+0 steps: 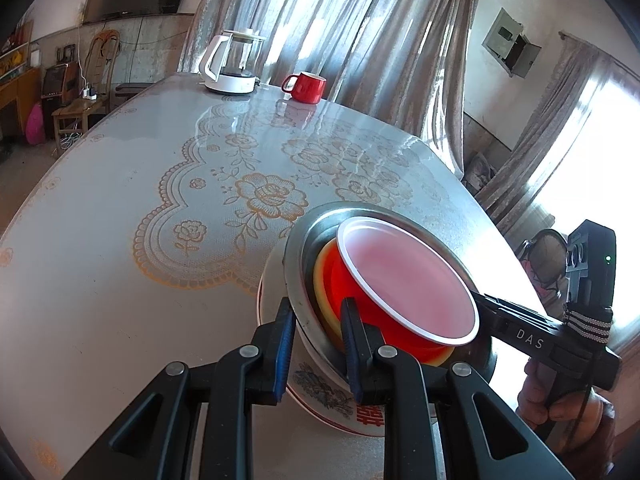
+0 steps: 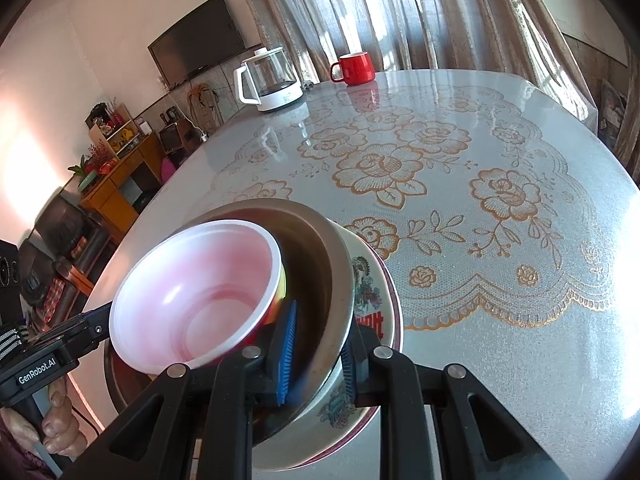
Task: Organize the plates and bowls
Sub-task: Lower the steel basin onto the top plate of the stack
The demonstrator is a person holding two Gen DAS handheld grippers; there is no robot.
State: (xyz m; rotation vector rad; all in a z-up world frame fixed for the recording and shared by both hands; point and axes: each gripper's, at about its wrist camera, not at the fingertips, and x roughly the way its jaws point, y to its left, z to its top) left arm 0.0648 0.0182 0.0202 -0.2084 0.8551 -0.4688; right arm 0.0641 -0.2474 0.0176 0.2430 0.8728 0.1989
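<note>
Fingers (image 1: 286,344) of both grippers clamp opposite rims of the steel bowl (image 2: 320,240) stacked on the plate (image 2: 380,308) at the counter (image 2: 520,280) edge; uneven lifting could spill the red bowl (image 2: 192,292).

"DAS" on right claw (image 1: 486,312); "GenRobot.AI" on left claw (image 2: 102,320).
</note>
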